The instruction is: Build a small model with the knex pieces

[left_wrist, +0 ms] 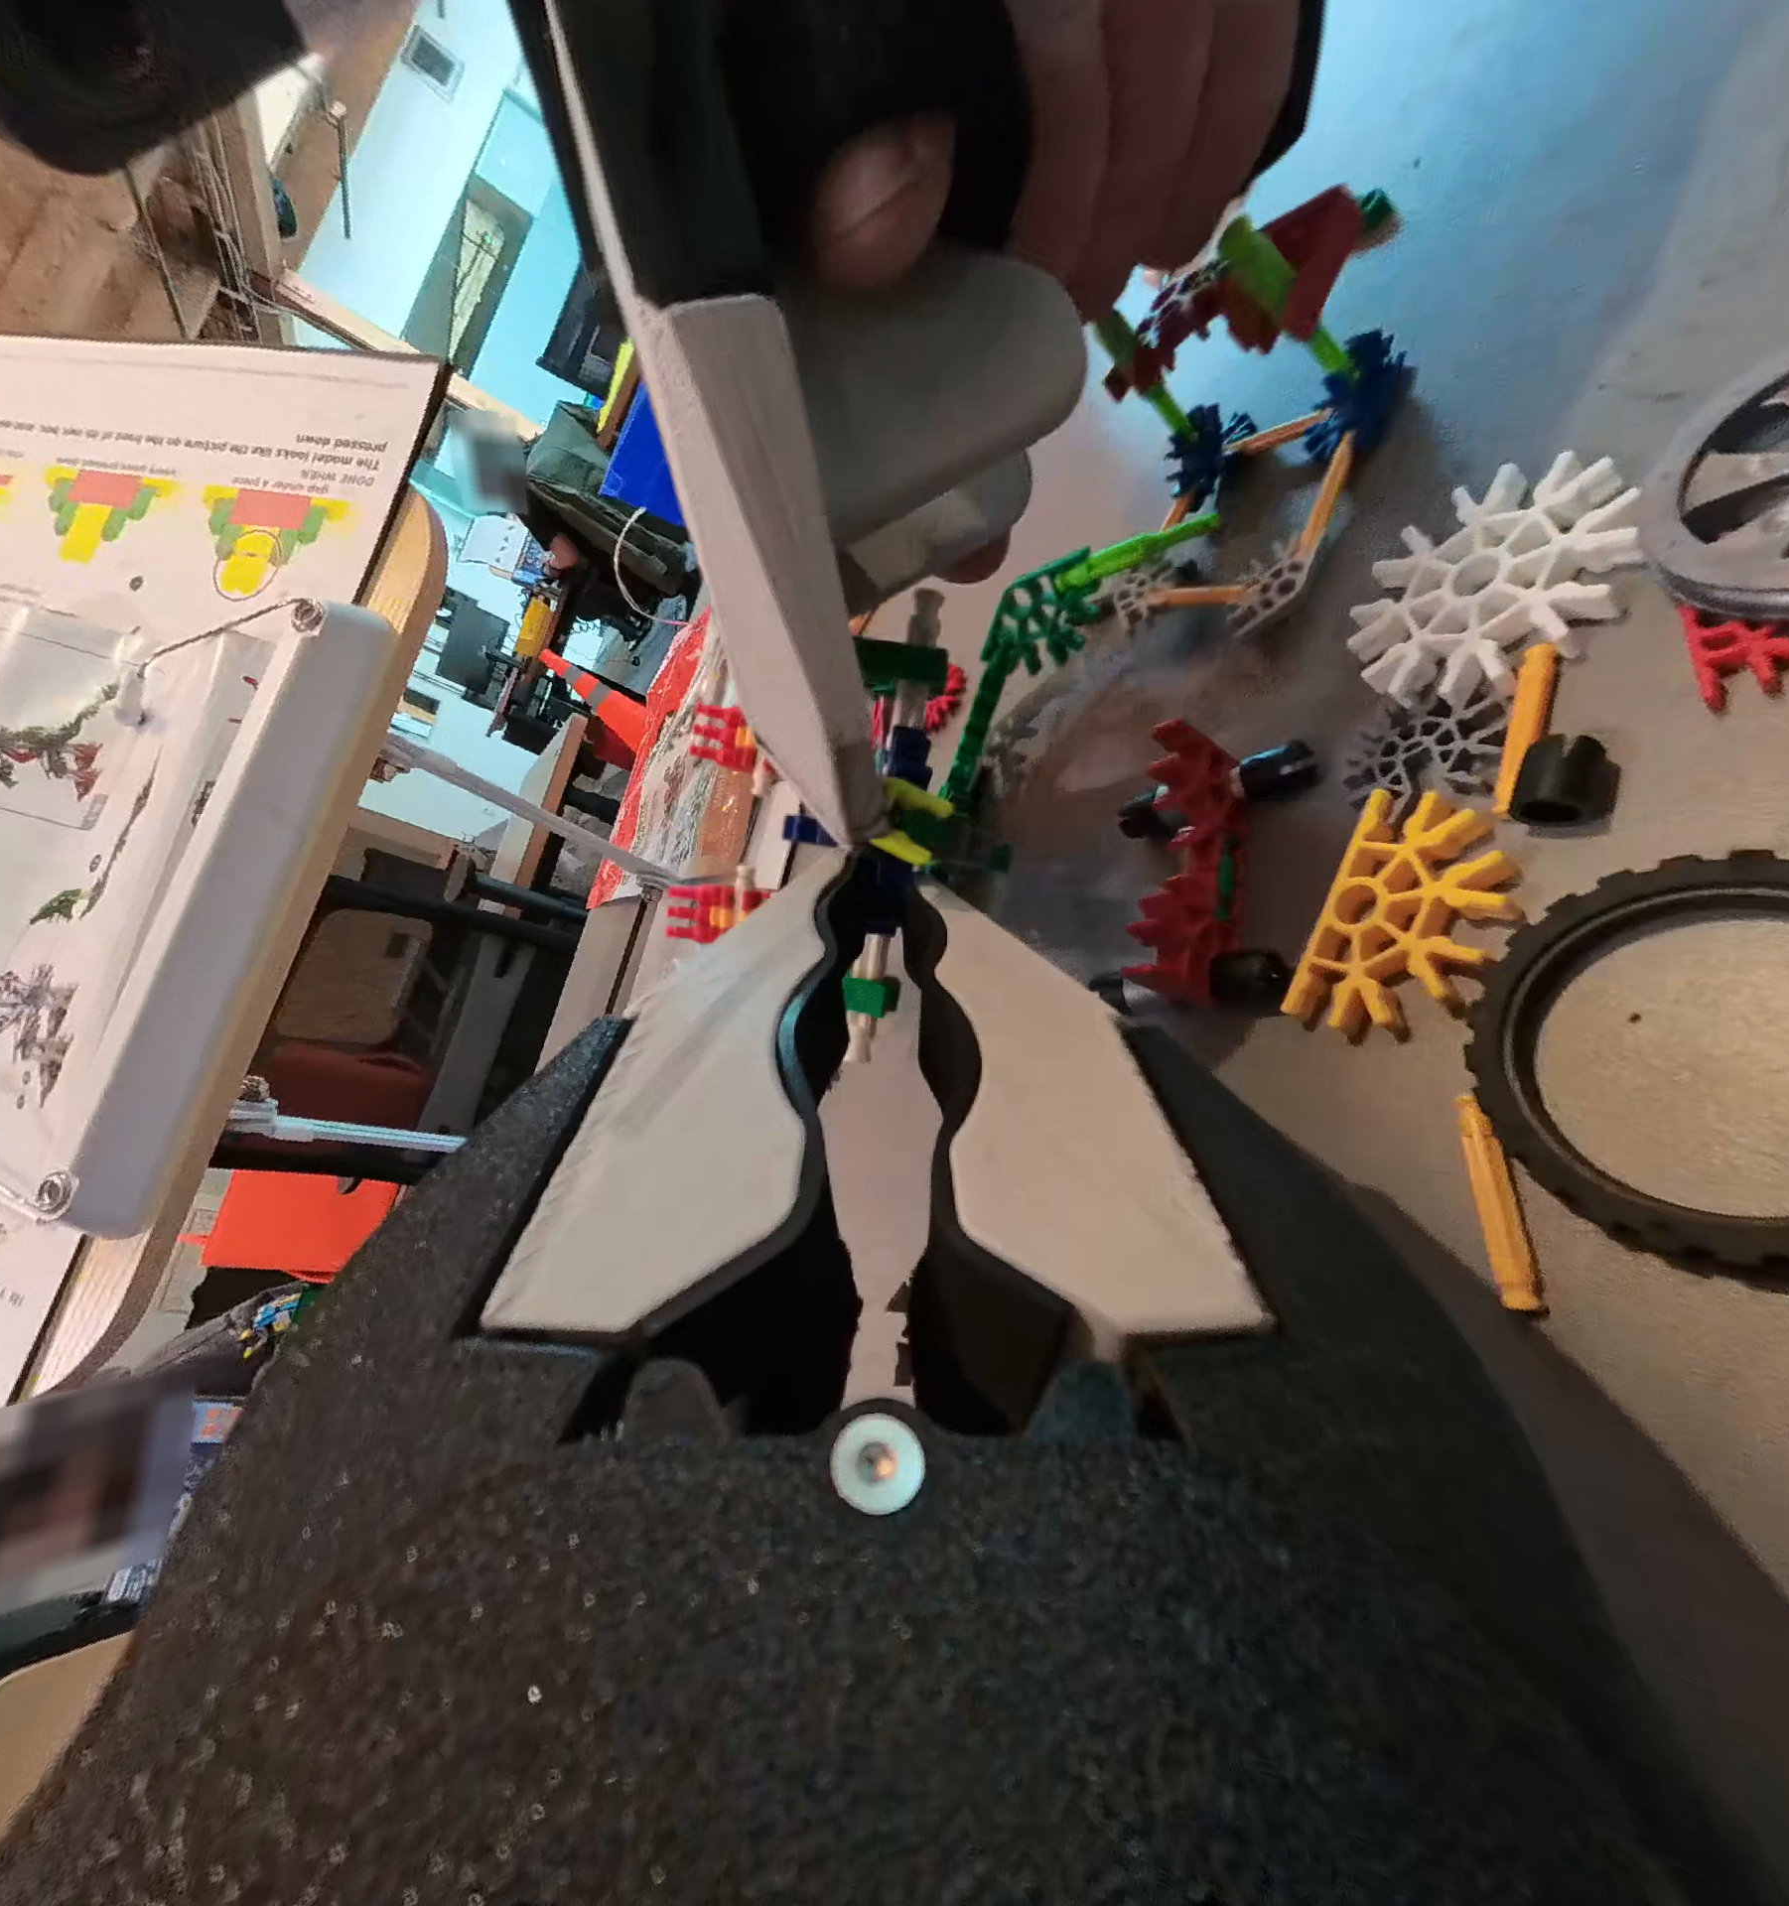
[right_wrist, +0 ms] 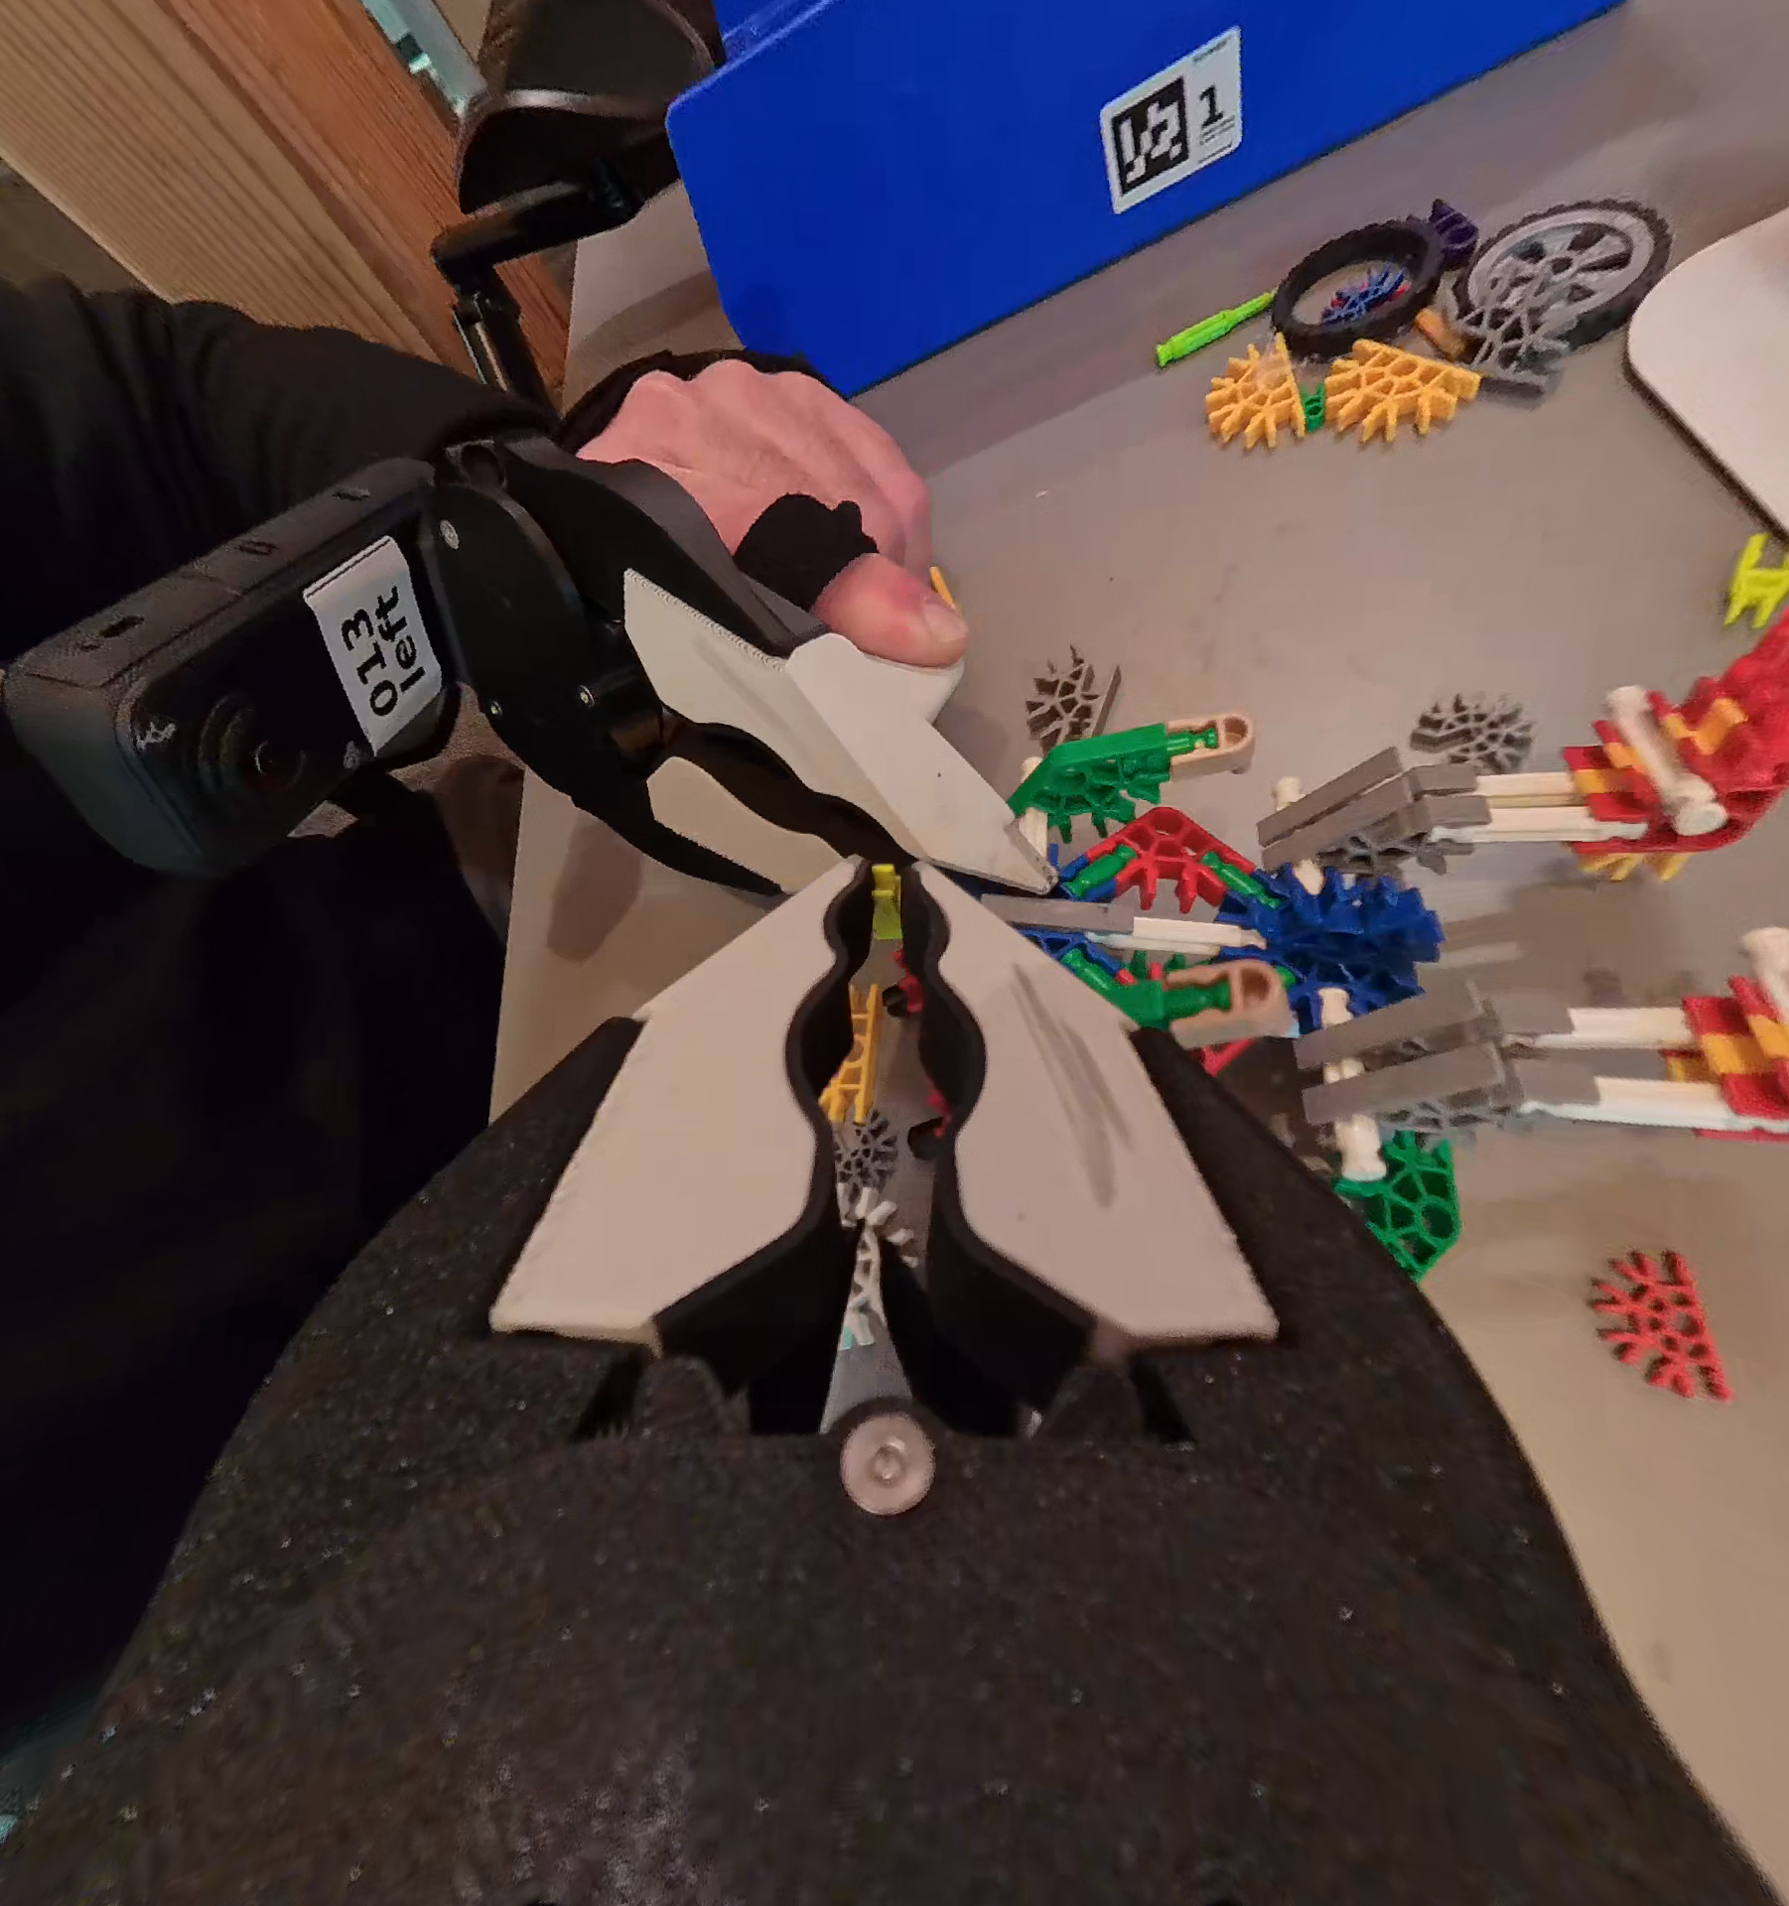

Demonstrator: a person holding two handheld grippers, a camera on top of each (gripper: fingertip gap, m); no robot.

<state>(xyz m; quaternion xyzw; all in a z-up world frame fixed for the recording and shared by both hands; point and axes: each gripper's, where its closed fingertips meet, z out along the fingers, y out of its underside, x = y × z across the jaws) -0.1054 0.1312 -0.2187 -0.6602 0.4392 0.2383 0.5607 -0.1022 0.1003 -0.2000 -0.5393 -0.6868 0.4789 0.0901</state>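
Left wrist view: left gripper point(left_wrist: 863, 851) fingers nearly closed, tips pinched on the multicolour rod-and-connector model point(left_wrist: 896, 815); right gripper point(left_wrist: 859, 815) tip meets it from above. Only here: black tyre point(left_wrist: 1509, 1083), white snowflake connector point(left_wrist: 1499, 578).

Right wrist view: right gripper point(right_wrist: 885, 877) almost closed on a yellow piece point(right_wrist: 884, 902). Only here: blue bin point(right_wrist: 921, 175).

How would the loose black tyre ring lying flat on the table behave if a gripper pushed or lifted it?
The black tyre ring lies flat, so it would probably slide, not roll. It looks hollow, with no hub, so likely light. Its treaded rim suggests rubbery grip, perhaps flexing when pinched.
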